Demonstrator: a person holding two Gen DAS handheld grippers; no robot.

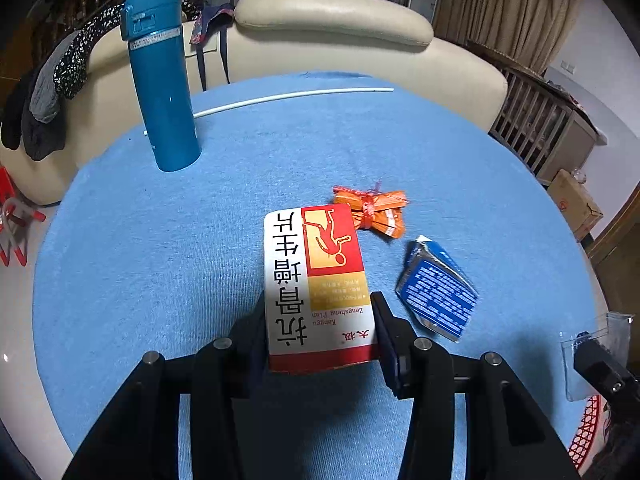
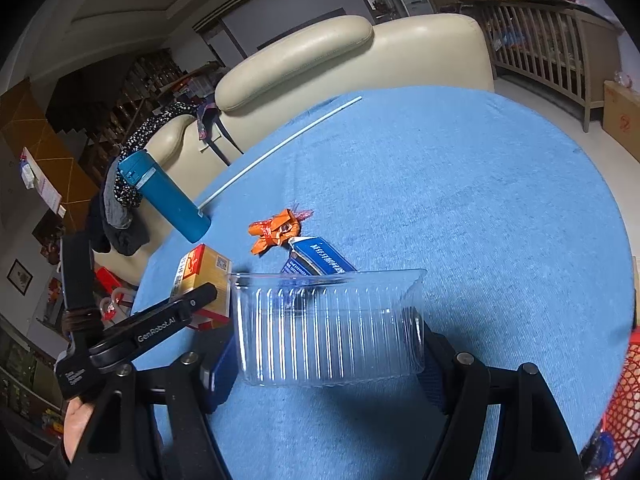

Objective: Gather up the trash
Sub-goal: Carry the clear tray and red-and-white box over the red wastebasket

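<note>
My left gripper (image 1: 320,324) is shut on a red, white and yellow medicine box (image 1: 316,280) above the blue table. The box also shows in the right wrist view (image 2: 202,284), with the left gripper (image 2: 192,304) on it. My right gripper (image 2: 328,344) is shut on a clear ribbed plastic container (image 2: 328,328); its corner shows in the left wrist view (image 1: 588,356). An orange crumpled wrapper (image 1: 372,210) (image 2: 278,230) and a blue foil packet (image 1: 436,290) (image 2: 320,258) lie on the table beyond both grippers.
A tall teal flask (image 1: 160,84) (image 2: 168,196) stands at the table's far left, with a thin white rod (image 1: 288,98) (image 2: 280,146) behind it. A red mesh basket (image 2: 624,408) (image 1: 588,436) sits at the right edge. A cream sofa (image 1: 332,20) is behind the blue tablecloth (image 1: 160,260).
</note>
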